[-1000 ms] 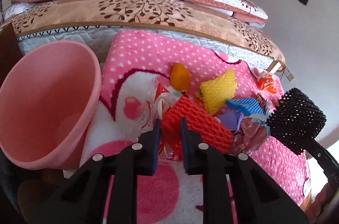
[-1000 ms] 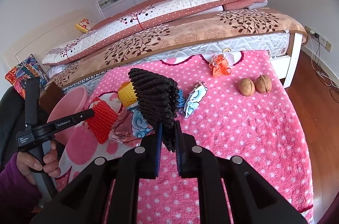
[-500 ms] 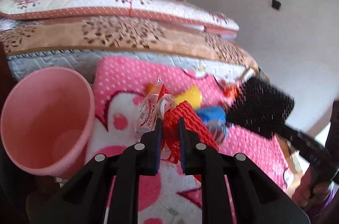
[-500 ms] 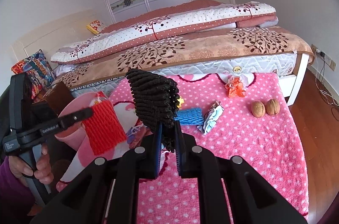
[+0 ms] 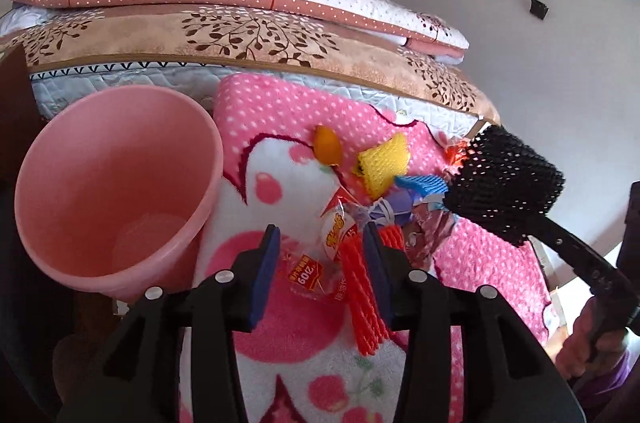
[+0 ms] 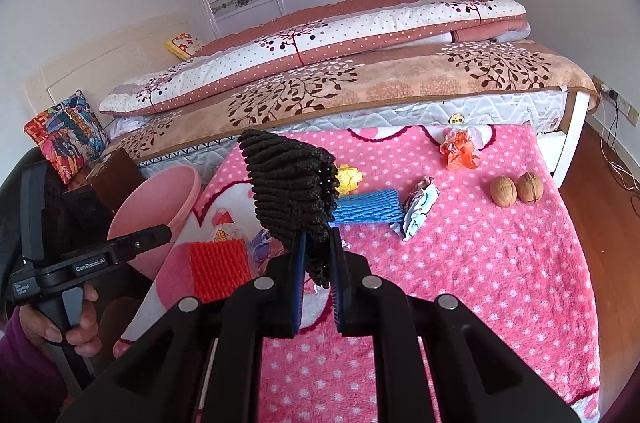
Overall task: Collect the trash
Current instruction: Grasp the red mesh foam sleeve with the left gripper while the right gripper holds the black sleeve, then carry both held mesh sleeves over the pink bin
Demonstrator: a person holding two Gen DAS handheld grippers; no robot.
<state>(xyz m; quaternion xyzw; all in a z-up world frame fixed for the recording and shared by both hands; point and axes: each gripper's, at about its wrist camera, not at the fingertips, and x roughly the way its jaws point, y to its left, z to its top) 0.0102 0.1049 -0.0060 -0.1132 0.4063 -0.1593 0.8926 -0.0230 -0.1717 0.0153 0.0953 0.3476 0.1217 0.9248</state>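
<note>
- Opening its jaws, the left gripper (image 5: 320, 237) had the red foam net (image 5: 362, 287) between them. The net only leaned on the right pad and was not pressed from both sides.
- The net hung over the pink blanket (image 6: 480, 263), to the right of the pink bin (image 5: 120, 95) and not above its mouth. I judged that it would probably drop on the blanket, so this release could miss.
- The bin stood at the left edge of the blanket, tilted, with its mouth toward the gripper. A net that hit the rim could bounce to the floor, where it would be hard to reach.
- A snack wrapper (image 5: 336, 227) lay just under the left gripper. A new grasp there could catch the wrapper together with the net.
- The right gripper (image 6: 318, 243) stood narrow, clamped on the black foam net (image 6: 292, 191), which rose high above its fingers. This bulky net hid part of the blanket from the right wrist view.
- Both grippers were near each other, so a path of the right one to the bin could cross the left one.
- Left on the blanket were the yellow net (image 5: 384, 163), the blue net (image 6: 368, 211), an orange wrapper (image 6: 460, 151) and two walnuts (image 6: 516, 189).
- Open room was on the right, near part of the blanket. The bed (image 6: 360, 83) closed the far side.
</note>
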